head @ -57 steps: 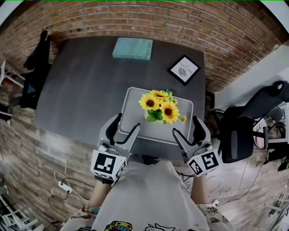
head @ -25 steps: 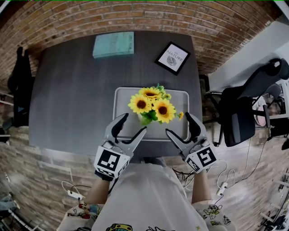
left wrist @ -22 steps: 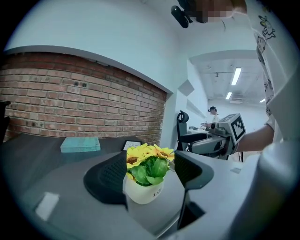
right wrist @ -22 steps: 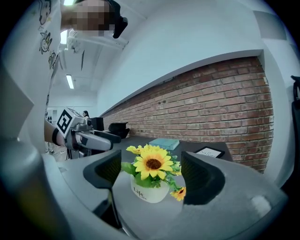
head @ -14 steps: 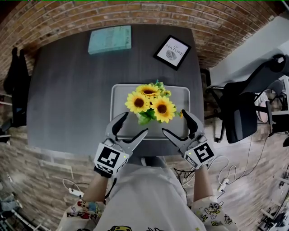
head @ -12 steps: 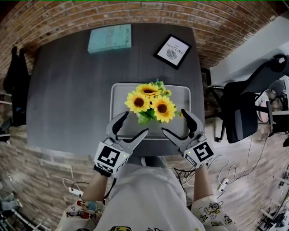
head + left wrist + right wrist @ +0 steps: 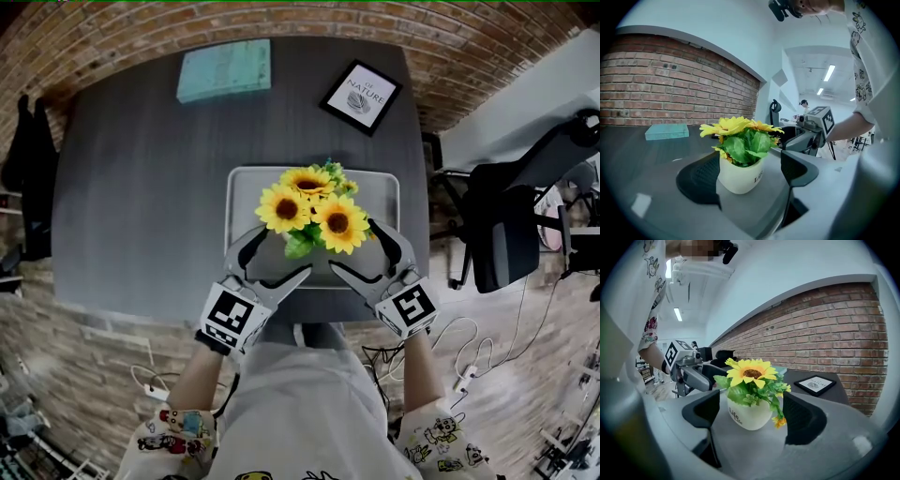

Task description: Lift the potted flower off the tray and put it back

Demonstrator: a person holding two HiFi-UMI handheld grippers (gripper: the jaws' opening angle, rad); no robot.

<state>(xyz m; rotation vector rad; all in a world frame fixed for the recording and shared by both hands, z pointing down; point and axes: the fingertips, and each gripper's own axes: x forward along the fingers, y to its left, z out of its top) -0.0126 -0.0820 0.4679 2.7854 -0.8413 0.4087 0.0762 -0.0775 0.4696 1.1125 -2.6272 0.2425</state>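
A white pot of yellow sunflowers (image 7: 309, 211) stands on the grey tray (image 7: 234, 202) on the dark table. My left gripper (image 7: 278, 253) is at the tray's near edge, left of the pot, and its jaws are opening. In the left gripper view the pot (image 7: 739, 176) stands between the two pads, and neither pad touches it. My right gripper (image 7: 356, 247) mirrors it on the right, with its jaws wide. In the right gripper view the pot (image 7: 750, 414) also sits in the gap, clear of both pads. The flowers hide the pot in the head view.
A teal book (image 7: 225, 70) lies at the table's (image 7: 141, 187) far left. A framed picture (image 7: 361, 97) lies at the far right corner. A black office chair (image 7: 511, 234) stands right of the table. A brick wall runs behind.
Both grippers have moved forward over the tray's near edge, closer to the pot. The left jaws stand wider than a second ago. The pot has not moved on the tray.
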